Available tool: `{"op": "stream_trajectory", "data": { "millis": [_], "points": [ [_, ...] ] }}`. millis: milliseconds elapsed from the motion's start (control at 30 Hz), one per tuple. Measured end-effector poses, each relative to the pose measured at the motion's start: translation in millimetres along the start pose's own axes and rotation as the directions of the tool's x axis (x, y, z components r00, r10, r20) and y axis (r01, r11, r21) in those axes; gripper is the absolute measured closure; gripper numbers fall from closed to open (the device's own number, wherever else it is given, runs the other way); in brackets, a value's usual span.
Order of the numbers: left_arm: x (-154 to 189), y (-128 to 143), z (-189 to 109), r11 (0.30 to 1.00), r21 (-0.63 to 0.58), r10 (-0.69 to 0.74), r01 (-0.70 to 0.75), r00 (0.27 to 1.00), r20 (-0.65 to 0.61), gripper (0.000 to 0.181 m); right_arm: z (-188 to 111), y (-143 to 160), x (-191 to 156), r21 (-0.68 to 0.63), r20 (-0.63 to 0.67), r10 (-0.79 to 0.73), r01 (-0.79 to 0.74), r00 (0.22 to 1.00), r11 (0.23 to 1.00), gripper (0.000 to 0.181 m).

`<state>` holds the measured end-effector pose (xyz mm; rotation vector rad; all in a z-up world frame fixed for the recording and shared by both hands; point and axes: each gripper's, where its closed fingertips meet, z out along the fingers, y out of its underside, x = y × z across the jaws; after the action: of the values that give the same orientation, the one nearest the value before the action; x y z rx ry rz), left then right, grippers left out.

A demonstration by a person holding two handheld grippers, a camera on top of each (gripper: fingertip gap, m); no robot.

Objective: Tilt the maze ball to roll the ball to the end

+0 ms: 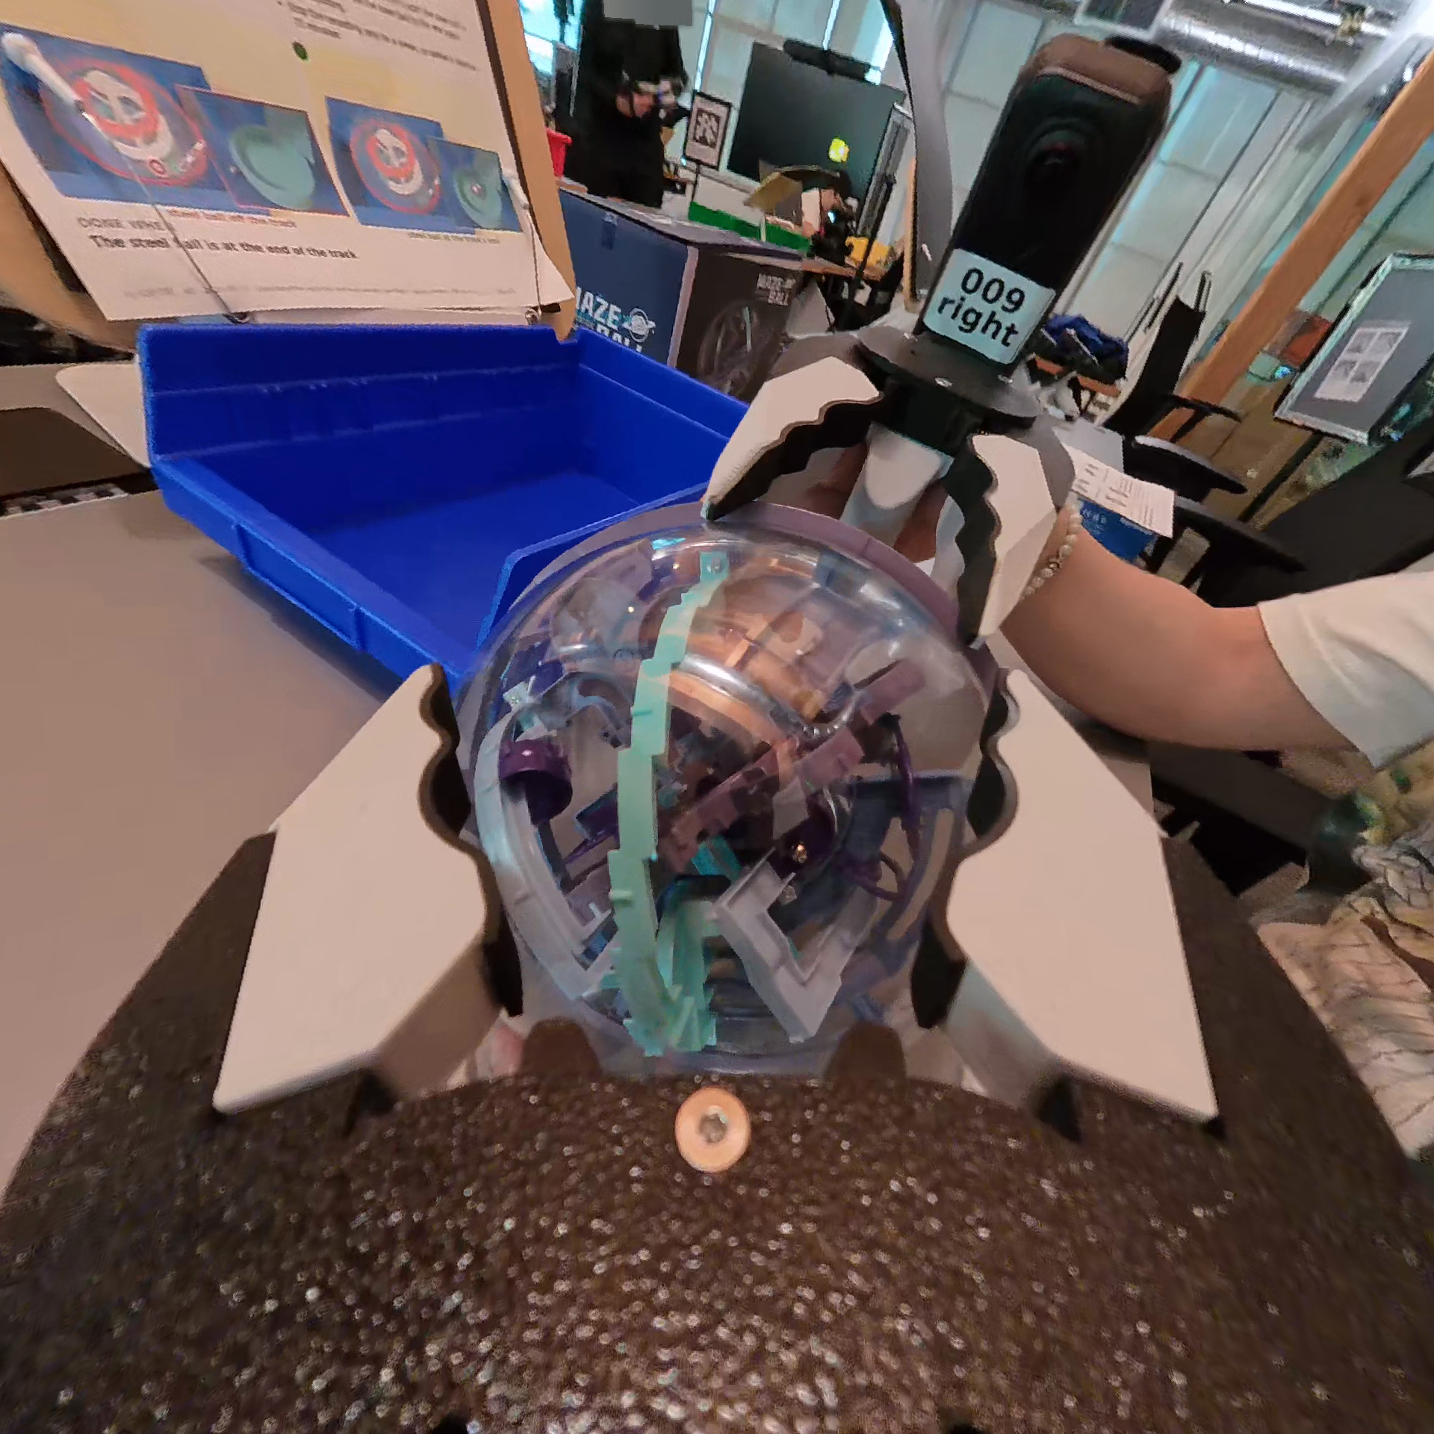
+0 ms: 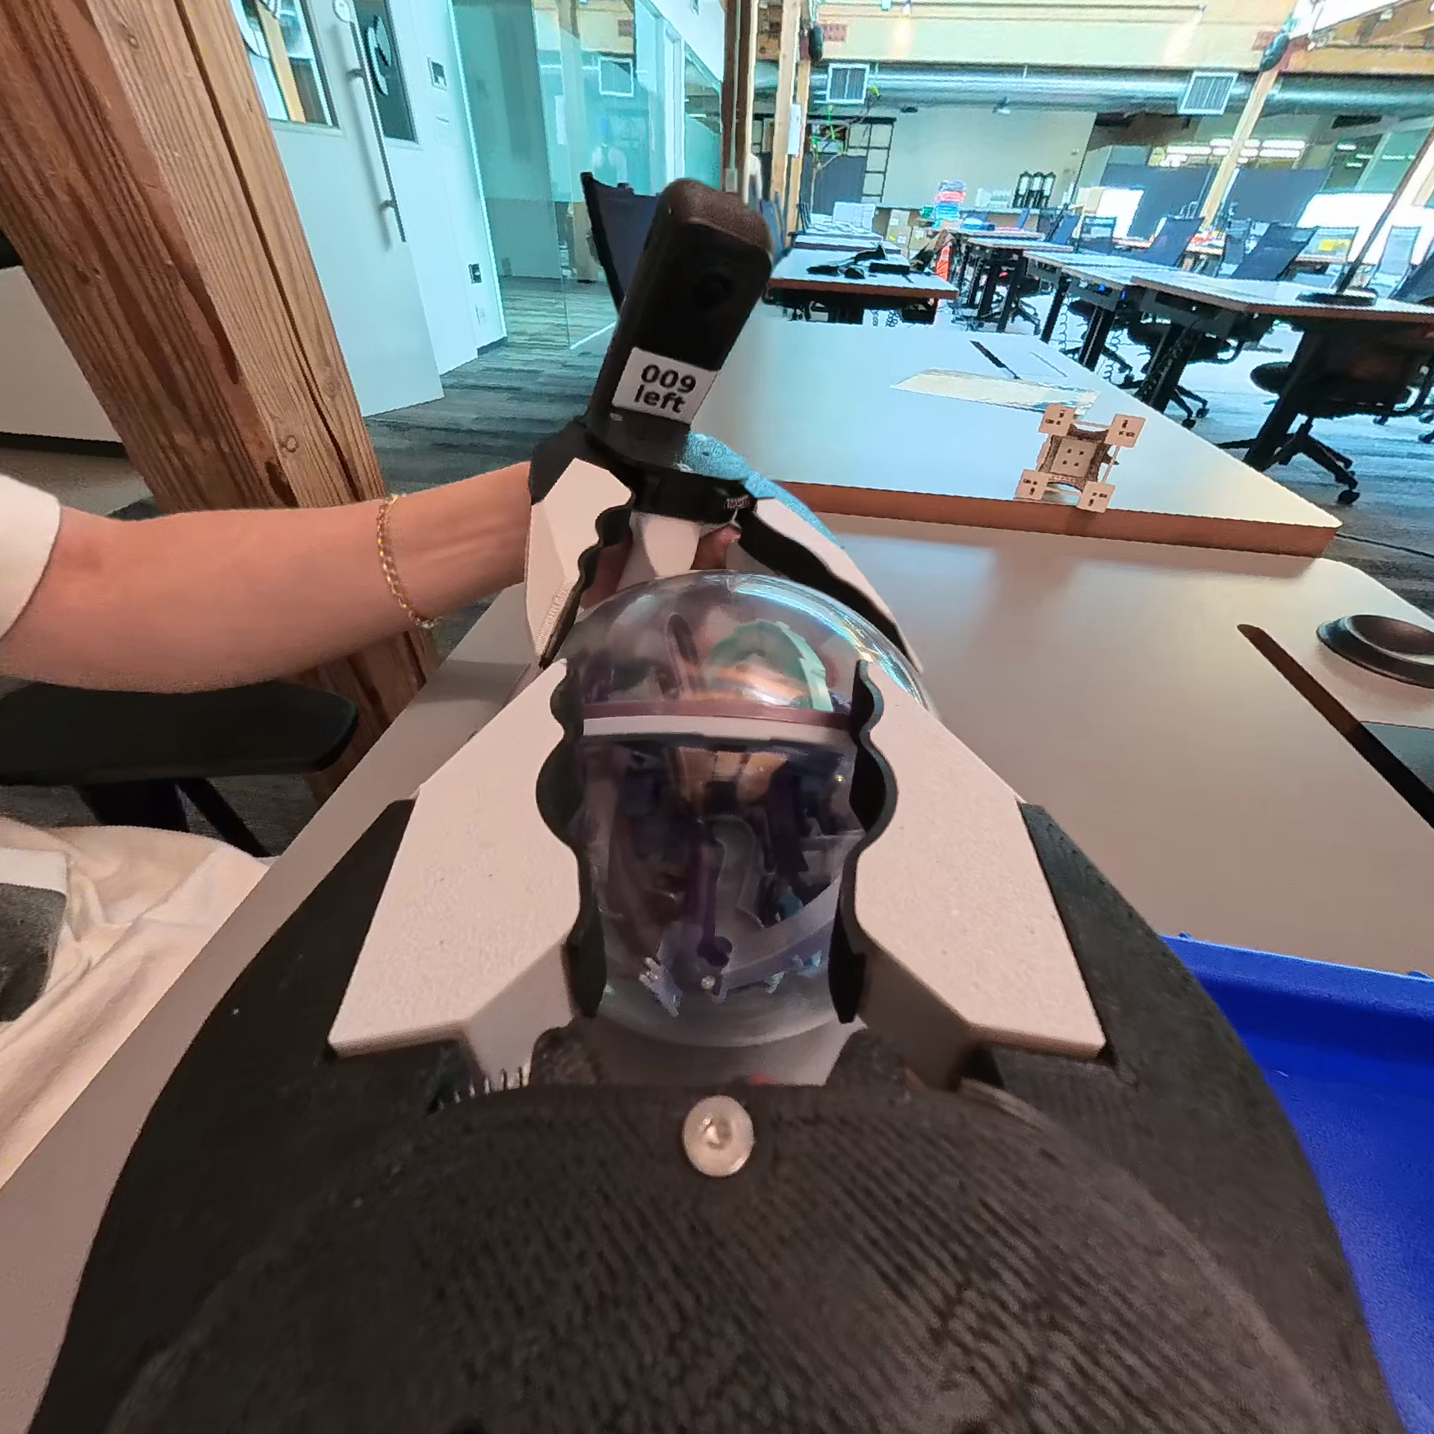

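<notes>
Left claw point(image 1: 718, 846): grey-white fingers with wavy black inner edges, clamped on opposite sides of the maze ball point(image 1: 722, 784). In the right wrist view the same claw point(image 2: 698, 613) shows at the ball's far side, a black camera stick with a white label standing on its top, a person's forearm with a gold chain bracelet behind it.

Right claw point(image 2: 710, 838): same build, clamped on the maze ball point(image 2: 710, 815) from the opposite side. In the left wrist view it point(image 1: 846, 574) sits at the ball's upper far edge, fingertips against the purple rim — a forearm with a bead bracelet reaches in from the right.

Maze ball: clear plastic sphere held between the two claws above the pale worktop point(image 1: 155, 698). Inside are a mint-green toothed track curving top to bottom, purple and lilac track pieces, and white angular channels. A purple-and-white band circles the sphere. The small rolling ball cannot be made out.

Blue plastic bin point(image 1: 403, 481): on the worktop just behind the ball, open, nothing showing inside; a corner of it point(image 2: 1335, 1086) shows at lower right in the right wrist view.

Instruction sheet point(image 1: 256, 155): printed page with photographs, fixed to a cardboard flap behind the bin.

Maze ball carton point(image 1: 683, 310): dark blue, beyond the bin.

Small tag-marked cardboard stand point(image 2: 1075, 458): on the neighbouring table, well apart.
</notes>
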<state>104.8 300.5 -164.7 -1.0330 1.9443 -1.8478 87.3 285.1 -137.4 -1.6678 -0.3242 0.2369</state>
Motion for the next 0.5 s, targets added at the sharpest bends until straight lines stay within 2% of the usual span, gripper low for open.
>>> {"op": "stream_trajectory", "data": {
  "millis": [33, 100, 333, 400, 500],
  "points": [
    [-1, 0, -1, 1.0, 0.013, -0.018, 0.018, 1.0, 0.015, 0.051, 0, 0, -1, -0.001, 0.005, -0.002, 0.002, 1.0, 1.0, 0.11],
    [-4, 1, -2, 0.997, 0.043, -0.069, 0.067, 0.997, 0.046, 0.051, 0, 3, -2, -0.023, 0.005, -0.029, 0.029, 1.0, 0.999, 0.099],
    [1, 6, -8, 0.972, 0.168, -0.177, 0.166, 0.983, 0.054, 0.053, 3, 0, 0, -0.01, -0.015, 0.011, -0.012, 1.0, 1.0, 0.1],
    [3, 7, -11, 0.968, 0.198, -0.172, 0.157, 0.983, 0.063, 0.053, 7, -1, -3, -0.01, -0.009, -0.016, 0.016, 1.0, 1.0, 0.101],
    [8, 11, -16, 0.973, 0.181, -0.161, 0.146, 0.984, 0.072, 0.053, 9, -2, -11, -0.035, 0.012, -0.067, 0.068, 0.998, 0.997, 0.102]
  ]
}}
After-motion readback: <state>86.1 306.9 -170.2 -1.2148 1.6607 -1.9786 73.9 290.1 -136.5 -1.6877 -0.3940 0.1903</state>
